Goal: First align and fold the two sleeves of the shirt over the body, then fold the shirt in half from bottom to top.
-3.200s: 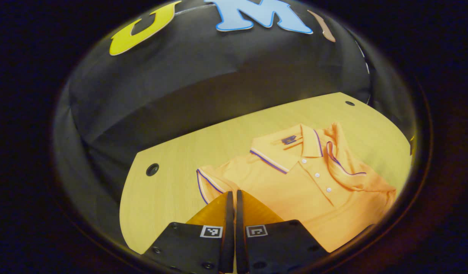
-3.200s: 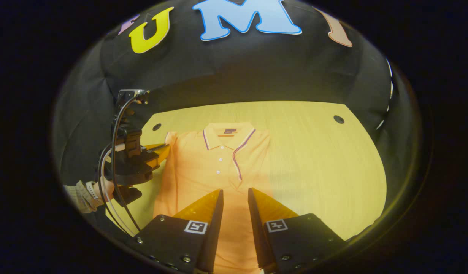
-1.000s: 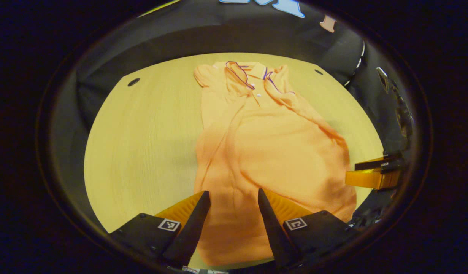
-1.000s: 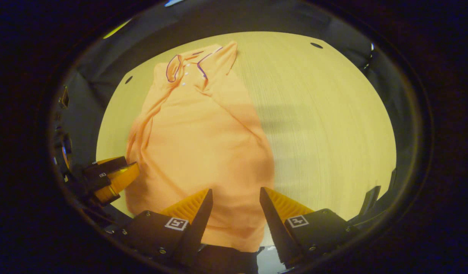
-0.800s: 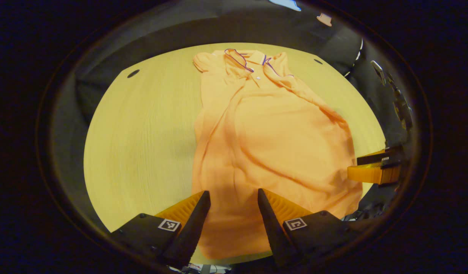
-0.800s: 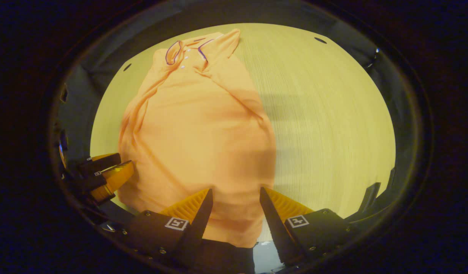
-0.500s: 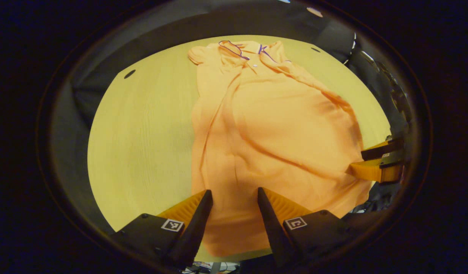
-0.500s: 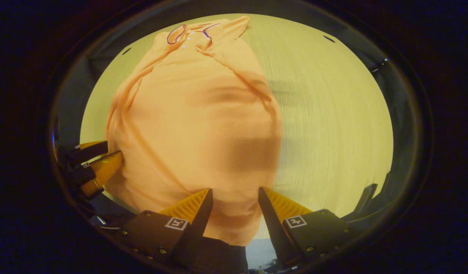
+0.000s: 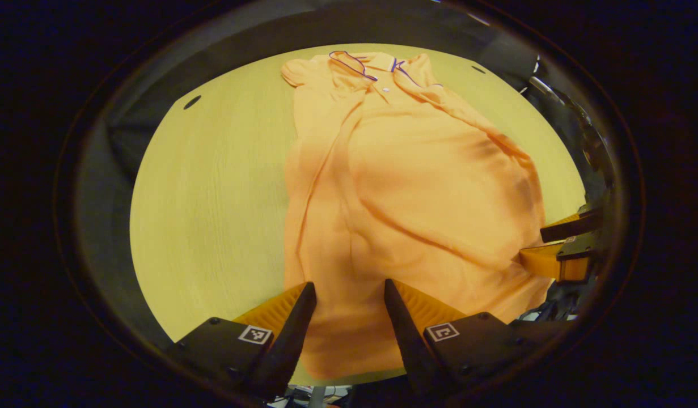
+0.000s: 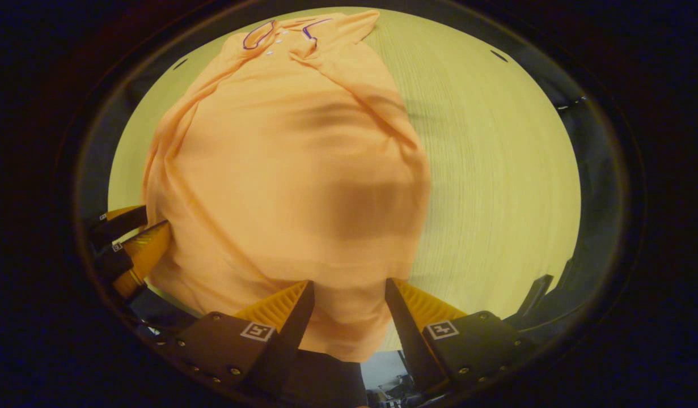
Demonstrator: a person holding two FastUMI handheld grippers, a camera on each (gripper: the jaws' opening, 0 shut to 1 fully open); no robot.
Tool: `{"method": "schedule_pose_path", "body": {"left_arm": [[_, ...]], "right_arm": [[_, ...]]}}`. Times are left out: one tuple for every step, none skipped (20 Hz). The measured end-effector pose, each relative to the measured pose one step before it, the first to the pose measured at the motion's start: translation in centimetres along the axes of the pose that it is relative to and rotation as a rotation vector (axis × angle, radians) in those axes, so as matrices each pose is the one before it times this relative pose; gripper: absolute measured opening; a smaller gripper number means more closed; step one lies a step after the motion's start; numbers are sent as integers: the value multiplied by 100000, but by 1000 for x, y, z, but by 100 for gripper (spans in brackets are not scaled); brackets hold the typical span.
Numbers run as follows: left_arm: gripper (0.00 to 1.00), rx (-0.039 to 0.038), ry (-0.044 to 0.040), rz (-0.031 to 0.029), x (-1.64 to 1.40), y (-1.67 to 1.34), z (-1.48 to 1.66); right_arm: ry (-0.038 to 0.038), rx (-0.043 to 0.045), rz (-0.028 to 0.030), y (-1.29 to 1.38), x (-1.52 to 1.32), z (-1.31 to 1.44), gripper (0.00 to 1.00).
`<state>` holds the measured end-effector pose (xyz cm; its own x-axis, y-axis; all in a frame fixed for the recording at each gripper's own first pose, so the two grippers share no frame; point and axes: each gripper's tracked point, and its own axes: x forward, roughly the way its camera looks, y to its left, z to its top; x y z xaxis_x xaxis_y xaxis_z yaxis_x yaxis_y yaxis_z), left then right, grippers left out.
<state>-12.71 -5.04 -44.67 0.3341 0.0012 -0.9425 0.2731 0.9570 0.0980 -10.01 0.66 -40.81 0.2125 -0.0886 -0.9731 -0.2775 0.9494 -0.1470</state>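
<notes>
Clearly, in the left gripper view the orange shirt [image 9: 405,192] lies lengthwise on the bench [image 9: 212,187], collar [image 9: 371,65] far, hem near, both sleeves already folded in. The left tongs [image 9: 346,294] stand released, fingers spread over the hem's left part, gripping nothing. The right tongs [image 9: 558,246] sit at the hem's other corner.

From the right gripper view, the right tongs [image 10: 349,294] are likewise parted above the hem, with the shirt [image 10: 286,170] spread ahead. A good fold probably needs both corners pinched level, then lifted together toward the collar [image 10: 280,31], keeping the sleeves tucked.
</notes>
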Motion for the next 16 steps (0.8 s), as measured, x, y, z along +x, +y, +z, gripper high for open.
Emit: {"method": "schedule_pose_path", "body": {"left_arm": [[83,-218,-314,105,108,-51,78],[83,-435,-141,142,42,7,74],[84,-196,-170,27,17,3,-28],[84,256,118,-97,-62,-36,-40],[84,192,145,-39,-25,39,-29],[84,-2,327,4,-39,3,39],[84,-94,589,43,74,-31,-9],[84,-164,835,55,-45,40,5],[84,-141,702,-92,94,23,94],[84,-196,648,-14,-15,50,26],[84,66,364,-80,29,-94,-12],[82,335,312,-67,9,-13,80],[84,361,-446,-16,73,15,192],[73,-707,-435,120,67,23,77],[63,-682,-540,77,-82,-17,90],[48,-666,-360,-48,58,0,102]], "right_arm": [[536,42,-121,23,-26,-22,80],[508,235,-42,44,-9,39,82],[257,180,-36,-24,-43,-62,82],[114,-138,5,12,-29,13,82],[91,-75,-59,-1,67,5,82],[57,-23,15,15,-39,38,82],[93,-44,12,-32,19,-62,82],[159,-17,9,18,-25,7,82],[-80,145,-58,3,6,-19,82],[-384,-3,-46,-23,-20,34,82],[-759,-155,-28,14,57,42,82],[-653,32,-108,77,44,-121,82],[-659,-399,331,67,7,81,82],[90,-515,-37,57,-162,-32,78],[456,-188,35,92,119,-119,77],[-224,0,61,225,-19,65,57]]}}
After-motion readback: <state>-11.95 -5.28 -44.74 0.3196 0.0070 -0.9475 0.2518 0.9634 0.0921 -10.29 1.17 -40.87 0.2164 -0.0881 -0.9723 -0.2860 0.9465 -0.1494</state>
